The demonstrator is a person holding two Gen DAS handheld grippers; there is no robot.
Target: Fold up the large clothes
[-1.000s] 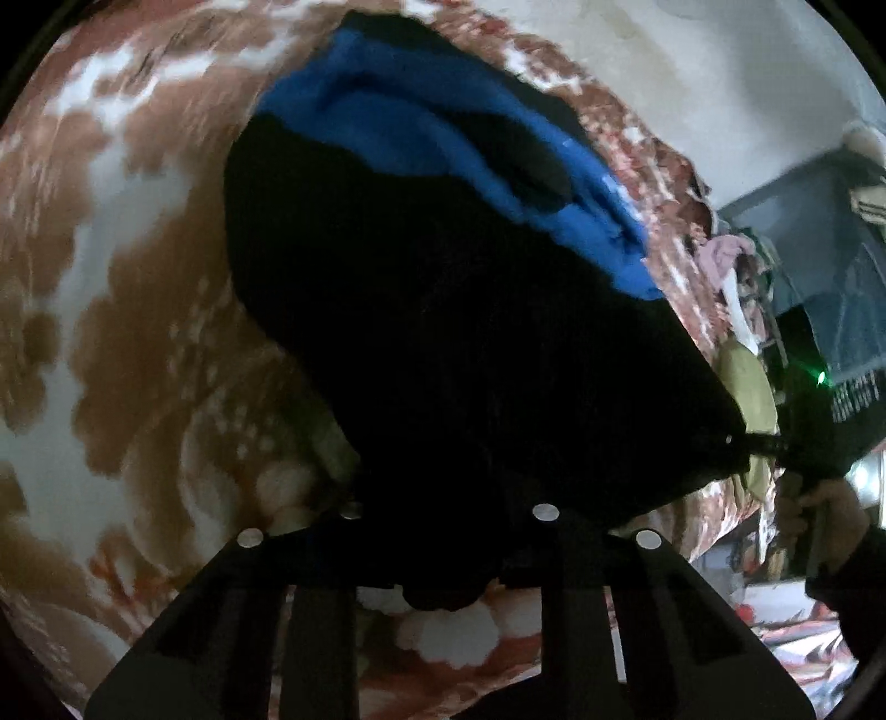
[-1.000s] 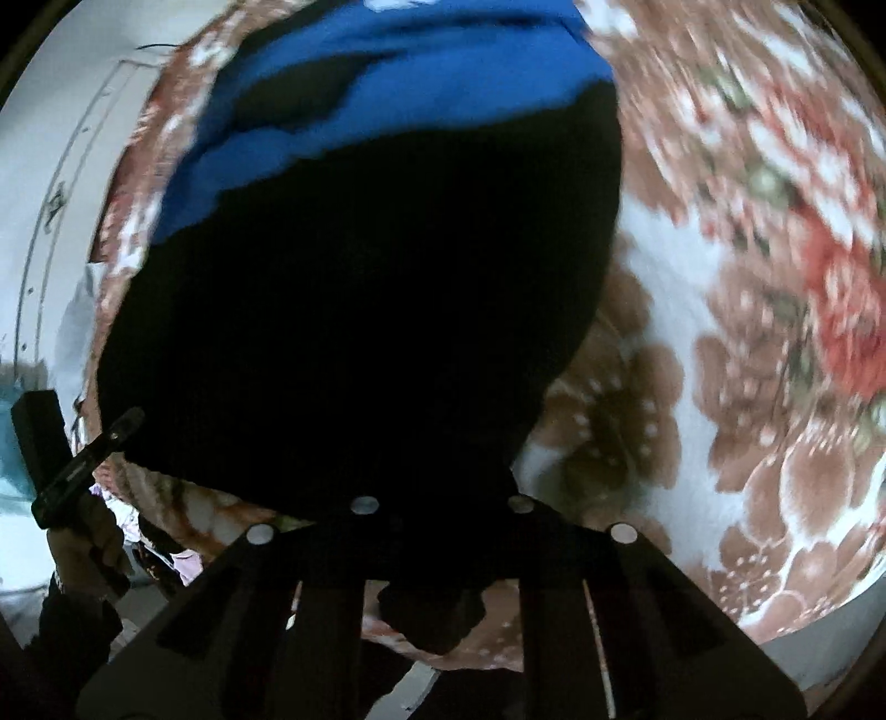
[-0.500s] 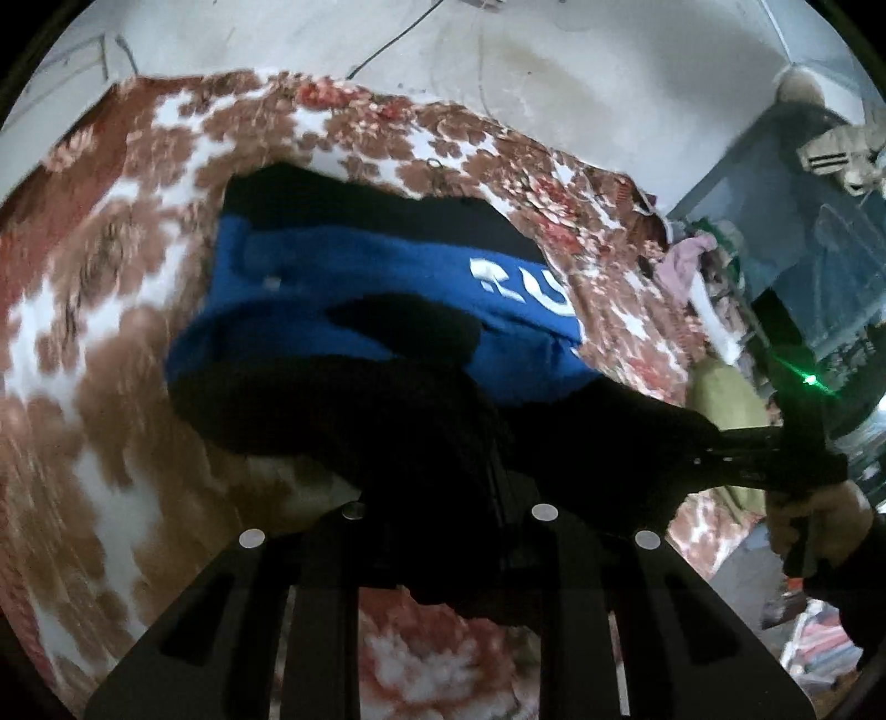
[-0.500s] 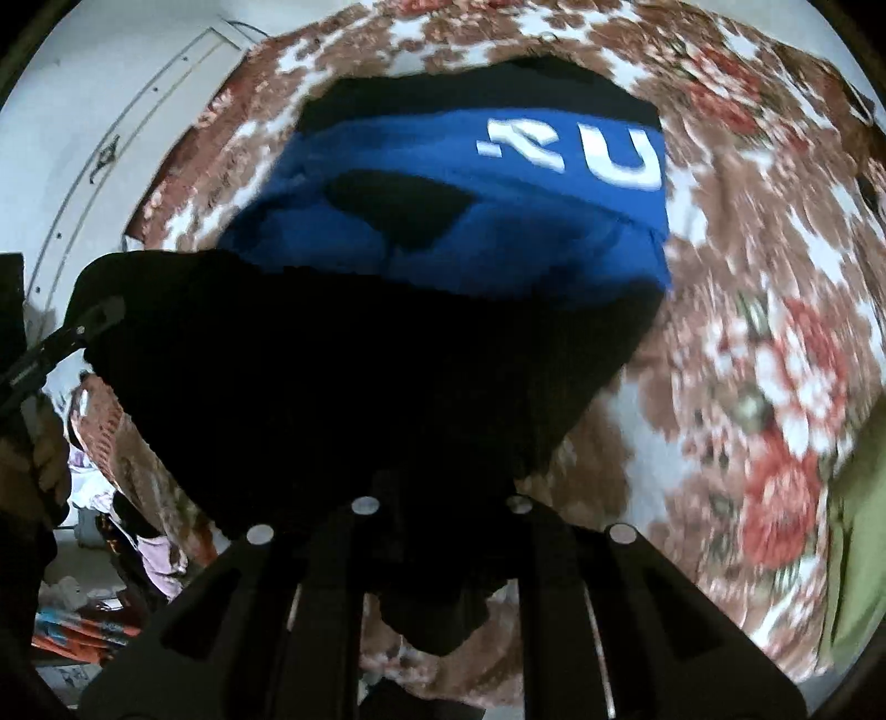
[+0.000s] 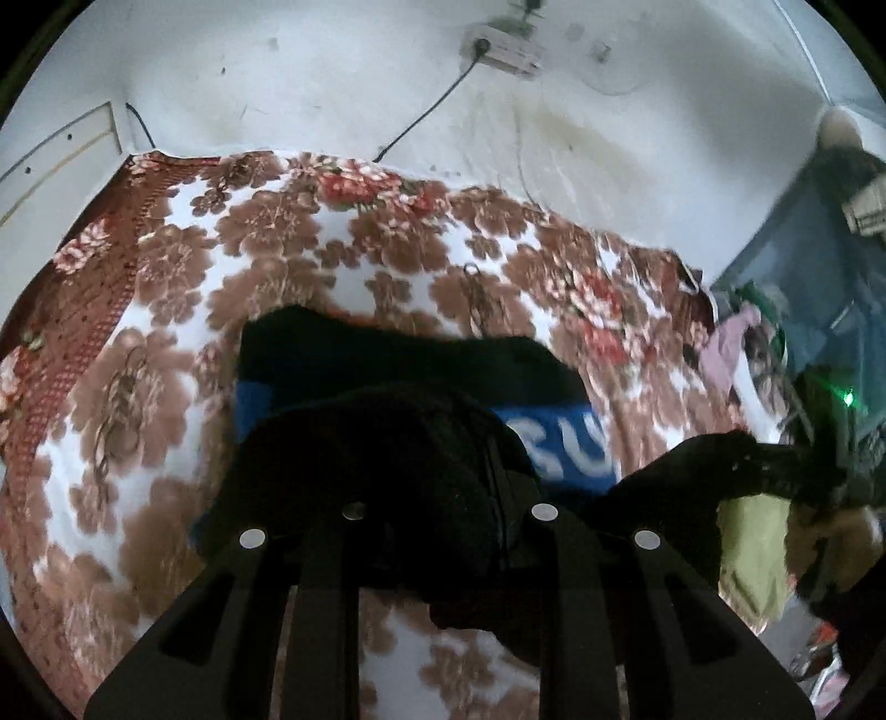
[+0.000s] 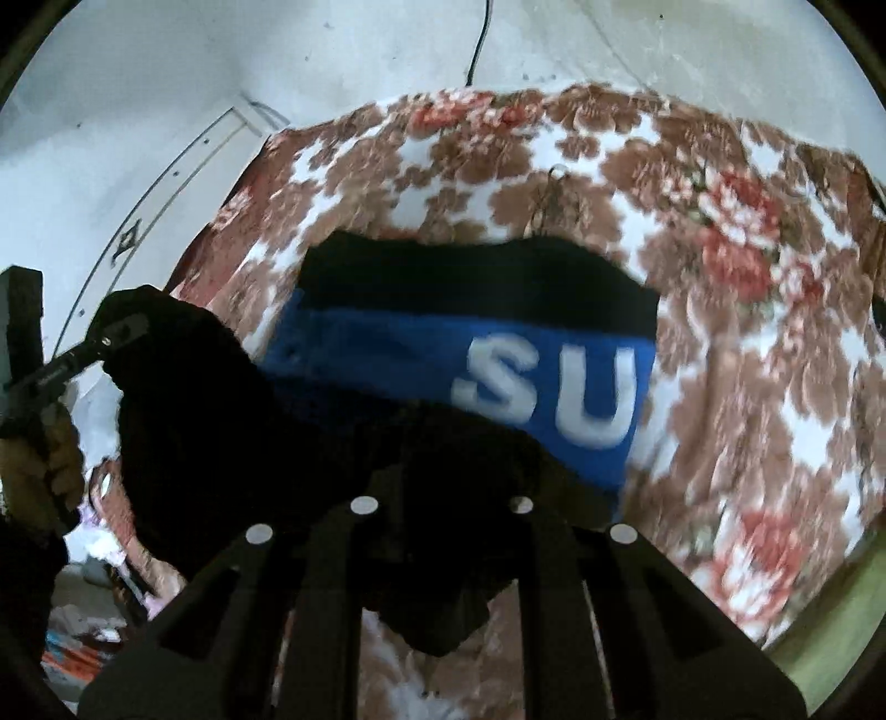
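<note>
A large black garment with a blue band [image 5: 559, 443] and white letters lies partly on the floral blanket [image 5: 332, 266], its near black edge lifted off it. My left gripper [image 5: 448, 498] is shut on a bunch of that black cloth, which hides the fingertips. In the right wrist view the blue band [image 6: 443, 354] shows the letters "SU", and my right gripper [image 6: 443, 498] is shut on the black hem. The other gripper shows in each view: the right one [image 5: 775, 471] and the left one [image 6: 111, 332], held by a hand [image 6: 39, 459], both pinching black fabric.
The blanket covers a bed against a white wall [image 5: 332, 83] with a socket strip [image 5: 504, 47] and a cable. A yellow-green cloth [image 5: 747, 554] lies at the bed's right edge. Loose clothes [image 5: 731, 354] and a grey-blue cabinet [image 5: 803, 277] stand beyond it.
Both grippers have risen and drawn back with the black hem, lifting it off the blanket. The blue band with its white letters, the whole bed and the wall have come into view.
</note>
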